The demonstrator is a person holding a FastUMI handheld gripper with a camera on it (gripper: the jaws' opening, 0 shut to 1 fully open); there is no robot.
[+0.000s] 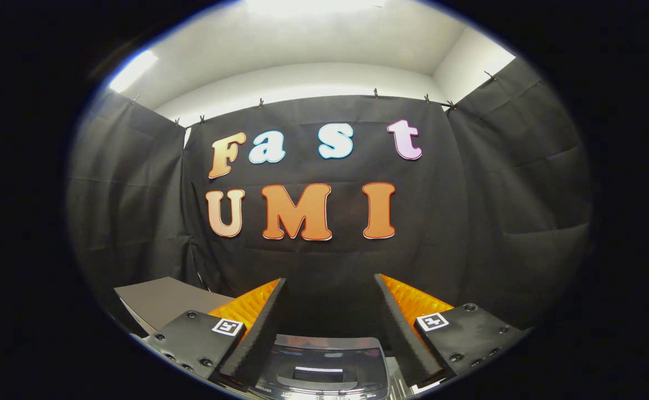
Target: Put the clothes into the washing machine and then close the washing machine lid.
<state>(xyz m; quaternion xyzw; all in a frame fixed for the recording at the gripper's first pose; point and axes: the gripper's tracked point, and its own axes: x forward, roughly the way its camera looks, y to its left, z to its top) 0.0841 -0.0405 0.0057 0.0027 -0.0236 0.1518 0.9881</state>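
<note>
Gripper [330, 280] held level, aimed straight at the black cloth booth wall [330, 261], fingers spread wide apart with nothing between them, just empty air. Each finger [257, 328] runs forward from a dark bolted mount plate carrying a small square black-and-white marker tag [228, 326]. Below and between the fingers, close under the gripper, sits the washing machine with a dark glossy transparent lid [324, 364]; lid looks down flat, its curved far edge lying just ahead of the finger bases, light strip reflecting on the glass. Cannot tell whether clothes are inside; no clothes seen around the machine. Left of the washing machine, beyond the left finger mount, a flat grey board-like panel [163, 300] lies with a pale edge, touching nothing visible. Open room above the washing machine and ahead of the fingertips up to the cloth wall. White ceiling [313, 50] with bright light strips overhead.
</note>
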